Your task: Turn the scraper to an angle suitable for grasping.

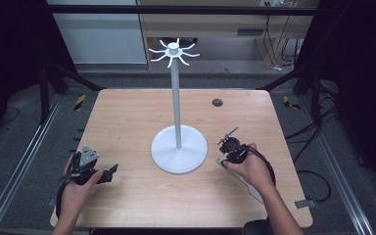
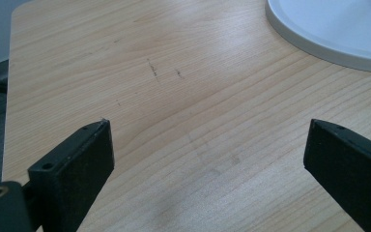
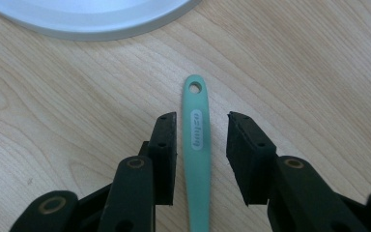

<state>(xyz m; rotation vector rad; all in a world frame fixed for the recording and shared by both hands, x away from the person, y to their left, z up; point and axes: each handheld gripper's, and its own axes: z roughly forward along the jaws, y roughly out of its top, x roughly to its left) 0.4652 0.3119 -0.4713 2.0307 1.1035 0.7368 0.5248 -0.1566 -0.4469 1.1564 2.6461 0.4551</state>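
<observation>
- The right gripper (image 3: 202, 140) is seen with its 2 jaws apart, 1 on each side of the green handle (image 3: 196, 145) and not pressing it.
- The handle lies flat on the table (image 3: 319, 63), between the jaws; its near end is cut off at the bottom edge of the right gripper view.
- A hole is seen at the handle's far tip, and a pale label whose lettering is too small to be read.
- In the high view the handle (image 1: 220, 162) is mostly hidden under the right hand (image 1: 249, 169); a pale strip runs out beneath the wrist, and what it is cannot be told.
- The left gripper (image 2: 207, 159) is held with its jaws wide apart over bare wood, nothing between them.
- Beyond both, the stand (image 1: 176, 98) rises from a round white base, cut off in both gripper views.
- The stand's top hooks are small and faint against the background.
</observation>
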